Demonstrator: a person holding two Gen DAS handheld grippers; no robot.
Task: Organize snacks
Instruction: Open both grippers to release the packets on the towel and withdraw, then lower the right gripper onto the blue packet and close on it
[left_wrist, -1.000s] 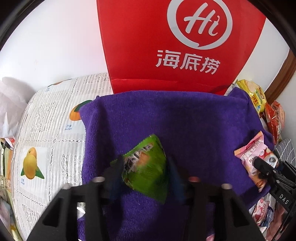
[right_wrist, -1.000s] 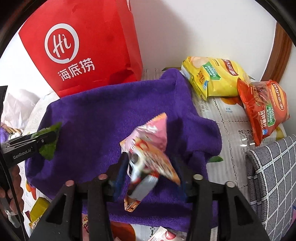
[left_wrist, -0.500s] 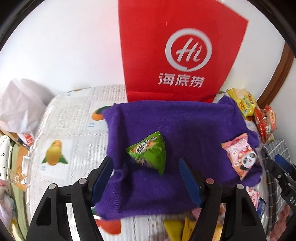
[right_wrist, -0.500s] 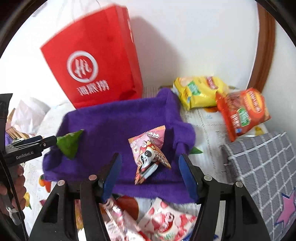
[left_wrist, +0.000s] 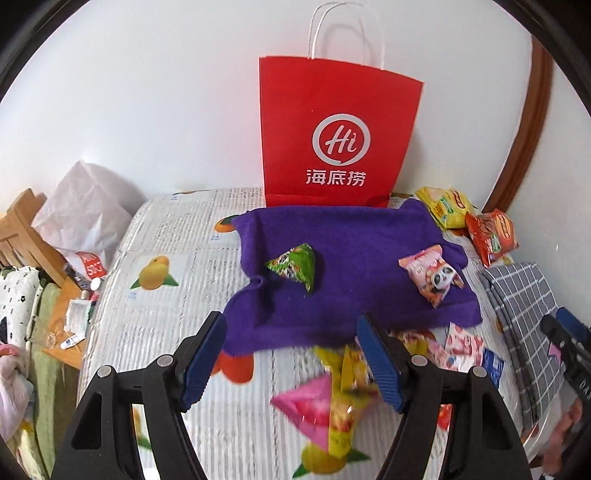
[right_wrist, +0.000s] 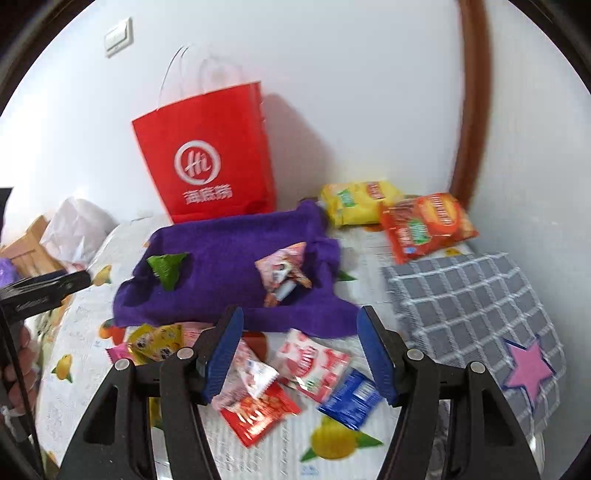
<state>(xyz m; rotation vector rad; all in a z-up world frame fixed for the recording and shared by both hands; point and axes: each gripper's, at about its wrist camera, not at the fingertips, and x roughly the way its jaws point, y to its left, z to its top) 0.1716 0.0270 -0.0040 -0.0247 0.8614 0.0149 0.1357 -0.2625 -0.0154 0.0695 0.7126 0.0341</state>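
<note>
Left wrist: green snack (left_wrist: 295, 266) (untouched) on purple towel (left_wrist: 343, 236).

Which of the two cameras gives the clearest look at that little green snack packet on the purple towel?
The left wrist view. There the green packet lies near the centre of the purple towel, sharp enough to show its printed wrapper. In the right wrist view the same packet sits off to the left, smaller and blurred, so its print cannot be made out.

red paper bag (left_wrist: 340, 136) upright at wall | grey checked cushion (right_wrist: 469, 310) right
</note>
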